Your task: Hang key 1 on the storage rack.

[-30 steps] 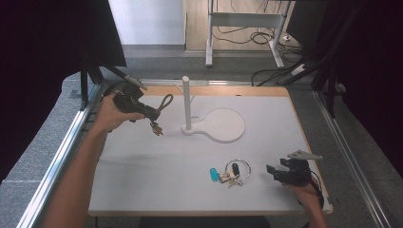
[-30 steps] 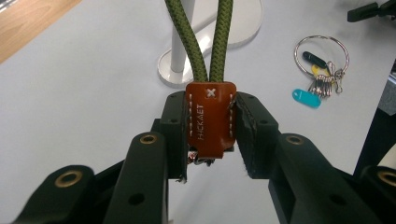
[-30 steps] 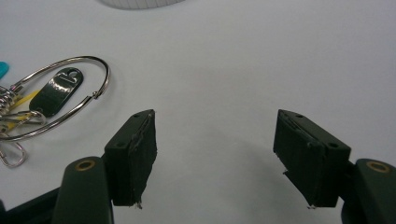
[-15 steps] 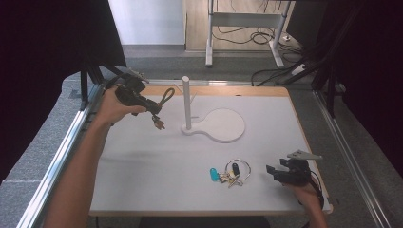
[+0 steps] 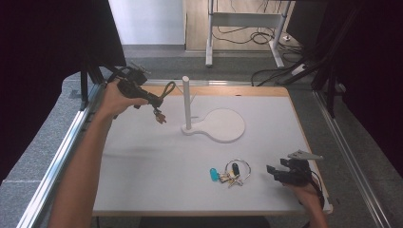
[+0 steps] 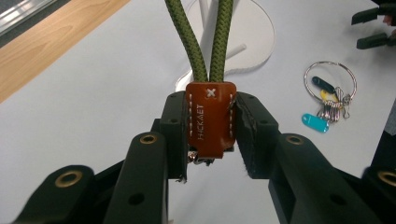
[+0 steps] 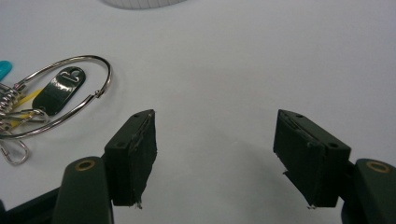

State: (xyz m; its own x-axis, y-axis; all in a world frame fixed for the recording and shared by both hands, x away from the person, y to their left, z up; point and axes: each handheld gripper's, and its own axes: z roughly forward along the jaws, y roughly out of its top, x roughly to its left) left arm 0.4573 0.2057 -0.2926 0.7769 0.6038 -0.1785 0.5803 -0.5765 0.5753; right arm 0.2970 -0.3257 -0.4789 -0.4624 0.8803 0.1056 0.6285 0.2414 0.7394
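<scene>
Up near the white peg stand (image 5: 187,102), left gripper (image 6: 208,140) has the green rope loop's brown leather tab (image 6: 209,119) clamped, not hung yet; right gripper (image 7: 215,156) sits open beside the metal keyring (image 7: 56,100).

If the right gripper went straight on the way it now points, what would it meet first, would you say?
Probably the key ring: in the high view the open right gripper points at it. In its own view the ring lies left of centre, with bare table ahead, so it might just miss.
</scene>
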